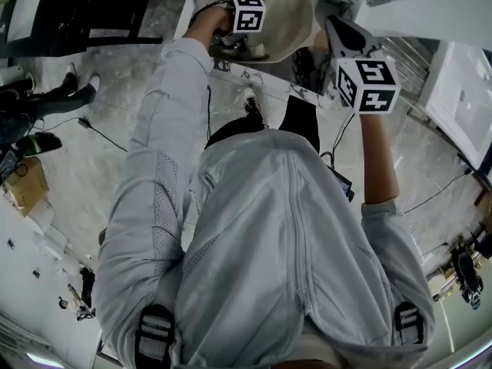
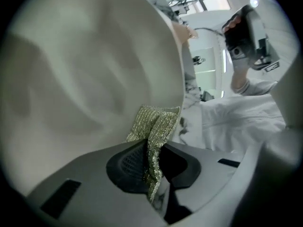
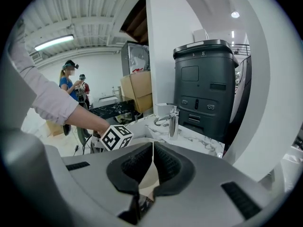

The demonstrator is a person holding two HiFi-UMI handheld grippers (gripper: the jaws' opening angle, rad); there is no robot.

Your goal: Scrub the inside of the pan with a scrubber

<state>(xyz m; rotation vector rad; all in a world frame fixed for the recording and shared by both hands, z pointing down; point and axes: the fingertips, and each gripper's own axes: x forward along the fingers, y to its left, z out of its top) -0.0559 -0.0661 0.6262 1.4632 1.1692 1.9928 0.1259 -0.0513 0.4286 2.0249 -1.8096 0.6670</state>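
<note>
Head view: person in a pale grey jacket (image 1: pixel 292 229) seen from above, both arms stretched forward. Marble-look floor (image 1: pixel 69 152) on the left, with cables on it.

Left tongs (image 2: pixel 154 161): clamped tight on a gold-green mesh scrubber (image 2: pixel 155 123). The scrubber's free end sticks out past the tips and lies against the cream inner wall of the pan (image 2: pixel 85 70). The inner wall fills the left half of the left gripper view. In head view the left tongs' marker cube (image 1: pixel 247 11) sits over the pan's open mouth, at top centre.

Pan: beige, round, tilted, with its inside facing the person. Cannot tell if it rests on anything.

Right tongs (image 3: pixel 152 164): pads pressed together on a thin beige edge (image 3: pixel 150 179), which looks like the pan's rim. In head view these tongs reach the pan's right side, marker cube (image 1: pixel 367 84) just right of it.

Right gripper view, left to right:
- pale sleeve (image 3: pixel 42 93) crossing the frame, with the left tongs' cube at the wrist end
- two people (image 3: pixel 71 82) far back
- cardboard boxes (image 3: pixel 137 91)
- chrome faucet (image 3: pixel 169 119) on a white marble tabletop (image 3: pixel 201 145)
- tall dark grey machine (image 3: pixel 206 89) standing behind the faucet
- white curved wall at far right
</note>
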